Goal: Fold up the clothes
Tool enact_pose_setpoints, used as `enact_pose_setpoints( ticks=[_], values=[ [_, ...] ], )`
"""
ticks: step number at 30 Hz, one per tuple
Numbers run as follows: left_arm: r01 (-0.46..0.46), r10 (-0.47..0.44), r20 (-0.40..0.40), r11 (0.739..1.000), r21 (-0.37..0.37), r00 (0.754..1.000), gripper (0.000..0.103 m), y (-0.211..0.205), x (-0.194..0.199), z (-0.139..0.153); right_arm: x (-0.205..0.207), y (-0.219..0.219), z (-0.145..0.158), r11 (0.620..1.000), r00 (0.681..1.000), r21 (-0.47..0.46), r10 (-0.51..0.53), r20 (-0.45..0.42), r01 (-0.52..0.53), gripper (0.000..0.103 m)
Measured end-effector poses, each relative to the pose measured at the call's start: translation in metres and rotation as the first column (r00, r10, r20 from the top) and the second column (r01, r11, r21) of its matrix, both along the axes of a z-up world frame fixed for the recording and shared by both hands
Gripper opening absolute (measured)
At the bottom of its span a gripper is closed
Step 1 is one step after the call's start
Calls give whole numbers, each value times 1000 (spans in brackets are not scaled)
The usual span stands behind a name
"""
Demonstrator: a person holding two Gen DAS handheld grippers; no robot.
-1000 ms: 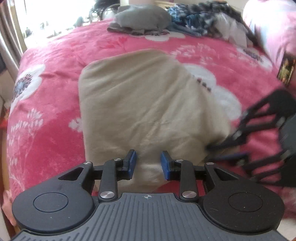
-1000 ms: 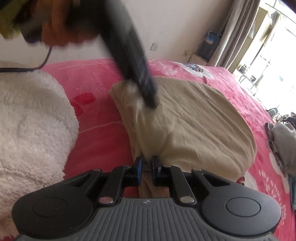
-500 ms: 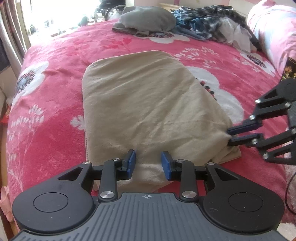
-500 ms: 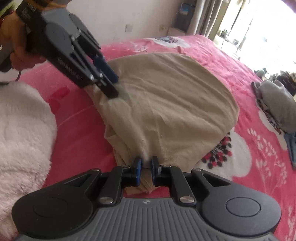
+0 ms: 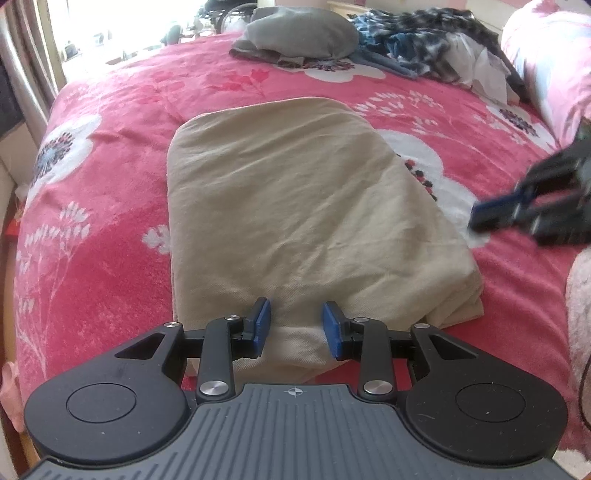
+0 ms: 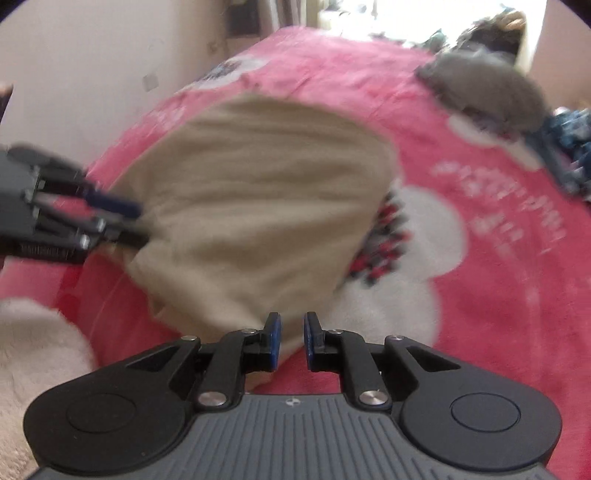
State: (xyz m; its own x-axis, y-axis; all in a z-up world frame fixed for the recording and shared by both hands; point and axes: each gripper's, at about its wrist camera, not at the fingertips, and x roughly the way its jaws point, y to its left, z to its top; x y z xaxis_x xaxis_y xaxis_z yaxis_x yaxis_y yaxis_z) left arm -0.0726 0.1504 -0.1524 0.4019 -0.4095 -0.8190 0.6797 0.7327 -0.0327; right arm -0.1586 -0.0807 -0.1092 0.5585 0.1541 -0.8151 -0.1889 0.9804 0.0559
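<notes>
A folded beige garment (image 5: 295, 192) lies flat on the pink floral bedspread (image 5: 110, 147). My left gripper (image 5: 296, 326) sits at its near edge, and a thick fold of the cloth fills the gap between the blue pads (image 5: 262, 325). The right wrist view shows that same left gripper (image 6: 125, 221) at the beige garment's (image 6: 258, 206) left corner. My right gripper (image 6: 293, 341) hovers off the cloth's near corner with its jaws opening and nothing between them. In the left wrist view the right gripper (image 5: 491, 216) is blurred above the bedspread, right of the garment.
A grey garment (image 5: 299, 33) and a heap of dark patterned clothes (image 5: 424, 44) lie at the bed's far end. A pink pillow (image 5: 546, 66) is at the far right. A white fluffy blanket (image 6: 33, 350) lies beside the near corner.
My right gripper has let go of the garment's corner, lifted off to the right and rolled. The corner has dropped flat. My left gripper has stayed at the near edge.
</notes>
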Motion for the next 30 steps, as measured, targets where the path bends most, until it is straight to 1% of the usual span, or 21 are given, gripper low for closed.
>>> enact_pose_setpoints(
  ticks=[3, 5, 8, 11, 12, 13, 14, 17, 19, 21, 23, 25, 27, 30],
  values=[
    [-16, 16, -4, 1000, -3, 1000, 32, 0, 0, 0, 16, -17, 21, 991, 997, 125, -51, 52, 44, 14],
    [-21, 21, -5, 1000, -2, 1000, 32, 0, -1, 1, 35, -18, 24, 989, 994, 140, -58, 92, 45, 14],
    [-24, 24, -5, 1000, 2, 1000, 32, -1, -1, 1, 69, -16, 15, 982, 989, 182, -72, 128, 48, 16],
    [-28, 28, -11, 1000, -6, 1000, 32, 0, -1, 0, 100, -18, -17, 982, 990, 169, -100, 101, 82, 17],
    [-30, 30, -12, 1000, -8, 999, 32, 1, -1, 0, 109, -20, -28, 982, 992, 161, -106, 62, 95, 17],
    [-32, 32, -15, 999, -10, 999, 32, 1, 0, 0, 114, -23, -34, 978, 993, 180, -112, 32, 104, 17],
    [-32, 32, -16, 999, -12, 999, 32, 2, 0, 0, 114, -27, -32, 972, 992, 206, -122, 26, 114, 17],
    [-41, 41, -23, 999, -24, 999, 32, 4, 0, -1, 113, -32, -13, 963, 989, 251, -126, 81, 102, 20],
    [-49, 48, -25, 998, -28, 999, 32, 4, -1, -2, 124, -35, -11, 954, 988, 281, -129, 88, 100, 22],
    [-48, 48, -21, 998, -26, 999, 32, 2, -2, -3, 144, -38, -23, 939, 988, 323, -145, 51, 121, 22],
    [-43, 43, -17, 999, -26, 999, 32, 2, -2, -3, 165, -42, -42, 914, 984, 371, -176, -8, 167, 22],
    [-42, 42, -23, 999, -32, 999, 32, 3, -1, -3, 172, -45, -38, 899, 977, 389, -209, -26, 203, 22],
    [-42, 41, -23, 998, -39, 999, 32, 5, -1, -4, 177, -47, -34, 883, 969, 404, -242, -43, 238, 25],
    [-46, 45, -20, 998, -47, 999, 32, 6, -2, -5, 165, -29, -5, 894, 985, 427, -169, 47, 133, 25]
  ],
)
